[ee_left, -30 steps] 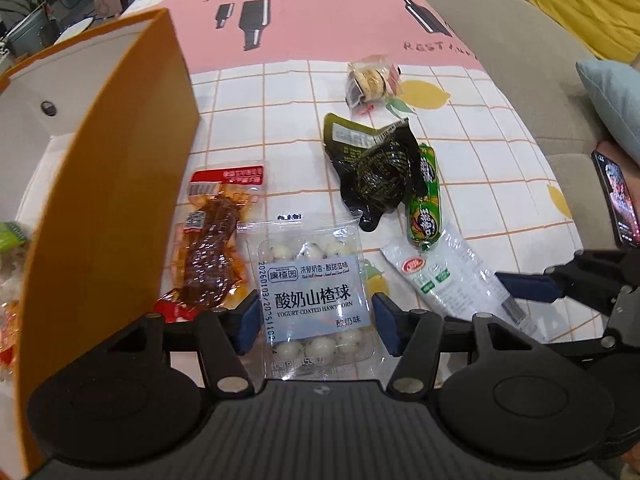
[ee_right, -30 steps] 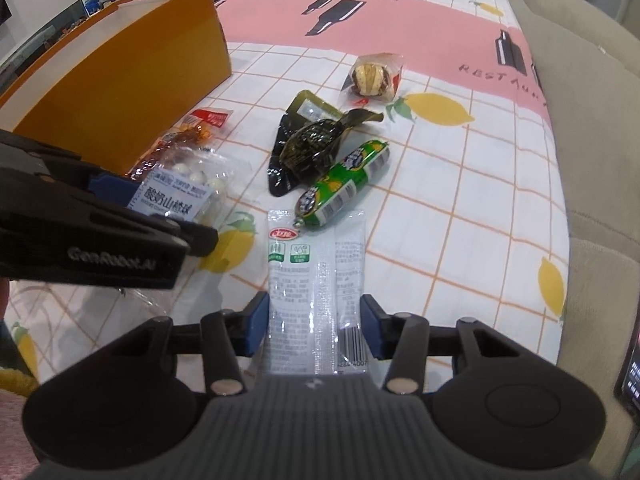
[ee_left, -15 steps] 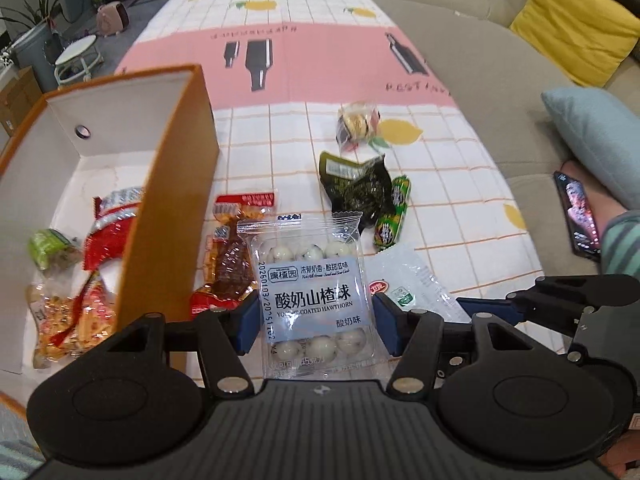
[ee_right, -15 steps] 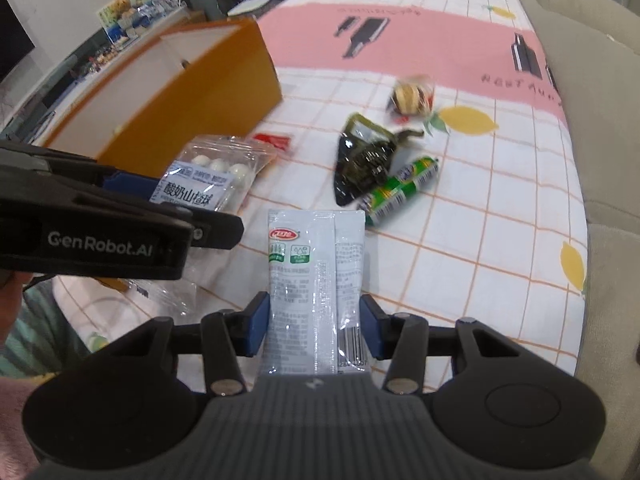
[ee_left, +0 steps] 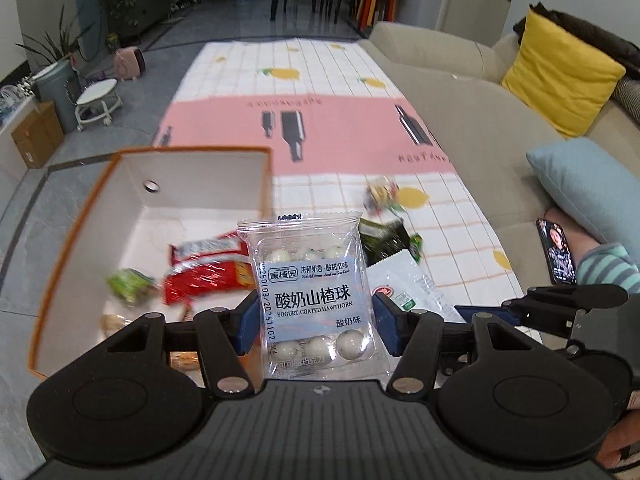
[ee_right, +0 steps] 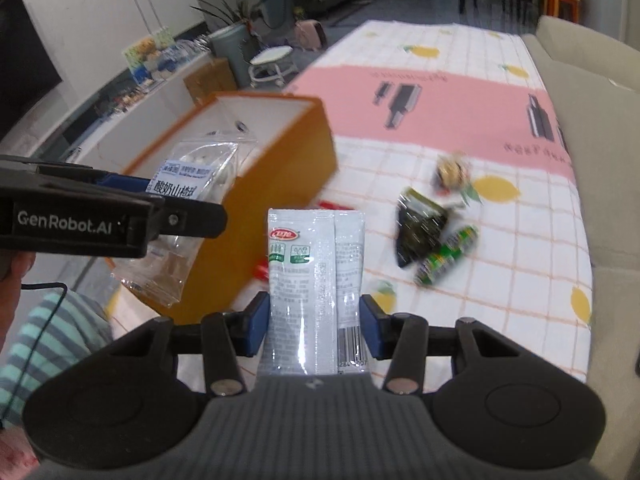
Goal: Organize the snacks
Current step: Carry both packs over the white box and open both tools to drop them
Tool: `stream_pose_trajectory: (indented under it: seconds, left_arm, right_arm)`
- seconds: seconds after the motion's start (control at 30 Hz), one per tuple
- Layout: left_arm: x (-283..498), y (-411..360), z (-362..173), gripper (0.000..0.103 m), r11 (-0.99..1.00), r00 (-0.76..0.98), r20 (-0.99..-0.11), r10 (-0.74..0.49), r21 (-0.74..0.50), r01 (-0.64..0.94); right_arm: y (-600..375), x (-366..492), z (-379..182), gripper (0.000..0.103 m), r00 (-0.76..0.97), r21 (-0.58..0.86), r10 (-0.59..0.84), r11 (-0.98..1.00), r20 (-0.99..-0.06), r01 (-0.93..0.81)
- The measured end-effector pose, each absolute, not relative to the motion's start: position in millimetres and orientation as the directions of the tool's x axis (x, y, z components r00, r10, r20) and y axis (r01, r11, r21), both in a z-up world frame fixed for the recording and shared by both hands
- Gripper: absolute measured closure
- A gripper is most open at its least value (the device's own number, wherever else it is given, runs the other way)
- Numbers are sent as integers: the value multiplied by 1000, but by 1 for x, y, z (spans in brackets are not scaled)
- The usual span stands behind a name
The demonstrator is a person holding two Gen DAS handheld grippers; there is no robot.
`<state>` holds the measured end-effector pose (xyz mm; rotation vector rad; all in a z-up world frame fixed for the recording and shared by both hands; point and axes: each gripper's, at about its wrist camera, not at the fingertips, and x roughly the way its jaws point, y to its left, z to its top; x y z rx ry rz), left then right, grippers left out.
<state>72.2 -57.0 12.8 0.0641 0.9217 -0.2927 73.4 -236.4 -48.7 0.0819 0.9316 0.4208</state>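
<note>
Holding two packets clear of the tablecloth, I take the orange box as my landmark. My left gripper stands about half open, its blue pads clamped on the edges of the clear hawthorn ball packet, which hangs over the box's near right corner. My right gripper is set narrower, pinching the white sachet to the right of the box. Inside the box lie red wrappers. Right of it, on the cloth, sit the dark seaweed pack and green sausage.
</note>
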Motion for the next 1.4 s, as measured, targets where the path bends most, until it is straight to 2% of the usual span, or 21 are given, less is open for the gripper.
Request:
stream_pose_trajectory:
  seconds: [0.33, 0.63, 0.8, 1.07, 1.4]
  left_arm:
    - [87, 20, 38, 37, 970, 601, -782, -168, -22, 243]
    - [127, 54, 16, 37, 958, 575, -806, -137, 41, 285]
    - [147, 61, -13, 37, 942, 530, -842, -103, 88, 323]
    - [170, 60, -63, 36, 918, 410, -911, -47, 123, 378]
    - [182, 56, -88, 36, 917, 327, -945, 15, 143, 372]
  right_arm:
    - [-180, 102, 1, 57, 522, 285, 474, 870, -709, -403]
    - [-114, 165, 6, 57, 462, 351, 524, 842, -716, -410]
    - [-81, 199, -16, 57, 431, 294, 474, 858, -768, -420]
    - [-45, 231, -60, 57, 361, 117, 340, 848, -869, -517]
    - [-22, 252, -94, 57, 279, 54, 254, 821, -926, -569]
